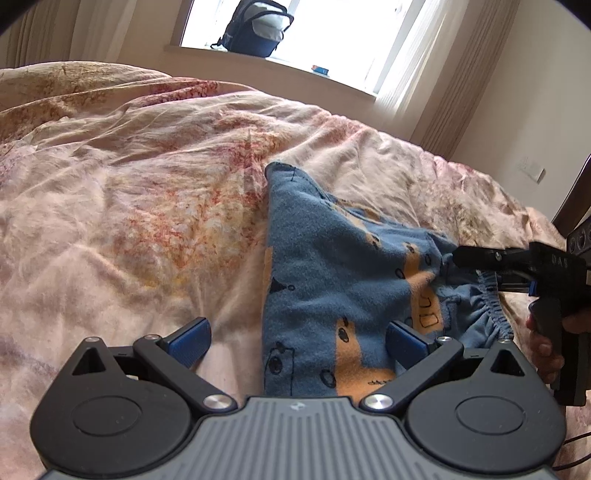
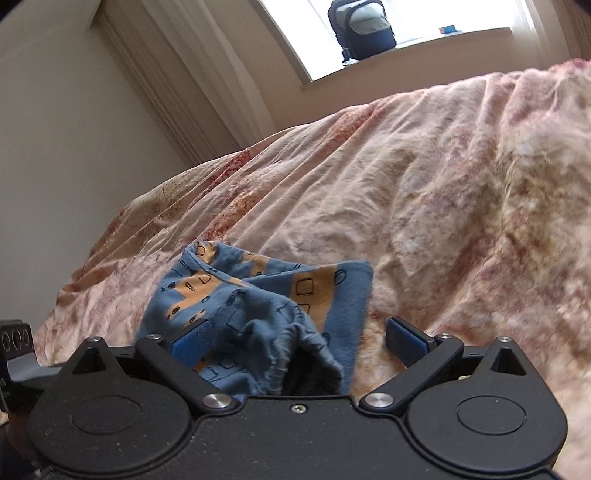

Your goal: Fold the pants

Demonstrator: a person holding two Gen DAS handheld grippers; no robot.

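Small blue pants (image 1: 332, 280) with orange bear print lie bunched on the bed, the elastic waistband at the right. My left gripper (image 1: 297, 345) is open just above the near edge of the pants, its right finger over the cloth. My right gripper (image 2: 297, 341) is open in its own view, with the waistband of the pants (image 2: 258, 306) lying between its fingers. In the left wrist view the right gripper (image 1: 476, 266) reaches in from the right at the waistband.
A rumpled pink floral quilt (image 1: 129, 177) covers the whole bed. A dark backpack (image 1: 258, 27) and a small box (image 1: 319, 69) sit on the windowsill behind. Curtains hang at both sides. A dark headboard (image 1: 576, 199) stands at the right.
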